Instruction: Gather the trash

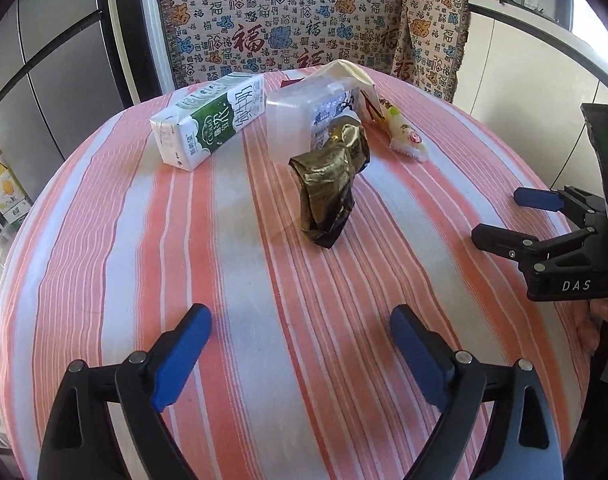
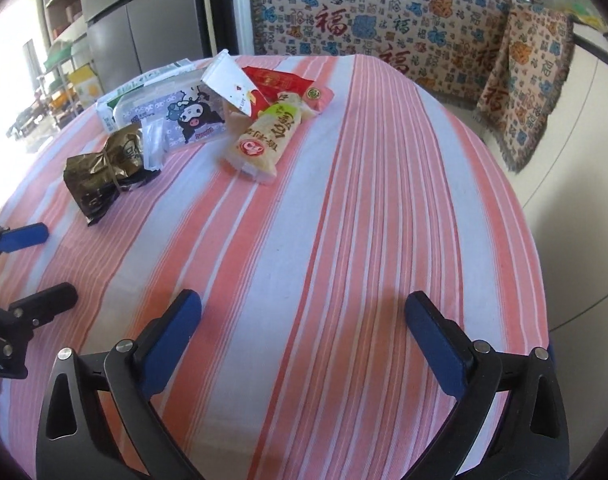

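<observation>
— Toward the table's (image 1: 104,280) far edge lies the trash: carton (image 1: 208,120), foil wrapper (image 1: 327,184), snack packs (image 2: 264,140).
— Left gripper (image 1: 300,344) and right gripper (image 2: 304,332) both spread, empty. Foil's light, crinkly; pinch its bunched middle.

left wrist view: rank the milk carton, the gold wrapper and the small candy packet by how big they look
1. milk carton, largest.
2. crumpled gold wrapper, close behind; it lies nearer the camera, so this order is unsure.
3. small candy packet, clearly smallest, partly hidden behind the clear plastic box.
</observation>
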`<state>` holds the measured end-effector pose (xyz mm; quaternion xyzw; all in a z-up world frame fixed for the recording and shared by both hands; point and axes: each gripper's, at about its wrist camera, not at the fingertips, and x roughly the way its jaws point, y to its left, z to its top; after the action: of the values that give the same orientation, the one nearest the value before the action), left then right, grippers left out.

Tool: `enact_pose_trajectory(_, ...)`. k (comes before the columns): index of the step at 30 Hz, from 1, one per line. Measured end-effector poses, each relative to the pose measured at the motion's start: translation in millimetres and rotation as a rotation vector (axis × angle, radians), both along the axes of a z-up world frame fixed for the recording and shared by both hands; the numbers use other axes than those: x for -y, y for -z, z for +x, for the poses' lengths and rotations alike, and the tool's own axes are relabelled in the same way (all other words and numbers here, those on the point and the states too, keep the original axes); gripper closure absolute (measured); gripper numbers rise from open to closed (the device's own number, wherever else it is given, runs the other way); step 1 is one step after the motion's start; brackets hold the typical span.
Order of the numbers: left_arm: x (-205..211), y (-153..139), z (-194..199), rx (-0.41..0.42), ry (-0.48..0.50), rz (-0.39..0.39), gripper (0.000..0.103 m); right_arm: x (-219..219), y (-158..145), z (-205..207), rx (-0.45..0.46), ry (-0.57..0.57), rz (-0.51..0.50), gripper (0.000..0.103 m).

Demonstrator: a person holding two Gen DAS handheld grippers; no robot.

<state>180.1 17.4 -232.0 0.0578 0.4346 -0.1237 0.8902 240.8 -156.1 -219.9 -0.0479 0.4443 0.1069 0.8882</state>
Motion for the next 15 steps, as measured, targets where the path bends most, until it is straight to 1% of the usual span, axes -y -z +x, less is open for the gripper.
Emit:
enact_pose_trajectory(5, 0, 0, 1, 0.001, 0.001, -0.003, 0.009, -1, 0, 0, 0.001, 0.001, 0.003, 0.001)
enact_pose_trajectory(9, -1, -8, 9, 0.017, 0.038, -0.058, 0.009, -1, 0, -2, 0.002, 0.002, 0.002, 0.001)
enact_pose_trajectory(12, 7, -19, 24, 0.048, 0.077, -0.047, 0.009, -1, 0, -2, 0.002, 0.002, 0.001, 0.001)
enact_pose_trajectory(15, 17, -22, 47, 0.044, 0.096, -0.030, 0.009, -1, 0, -2, 0.002, 0.002, 0.002, 0.001)
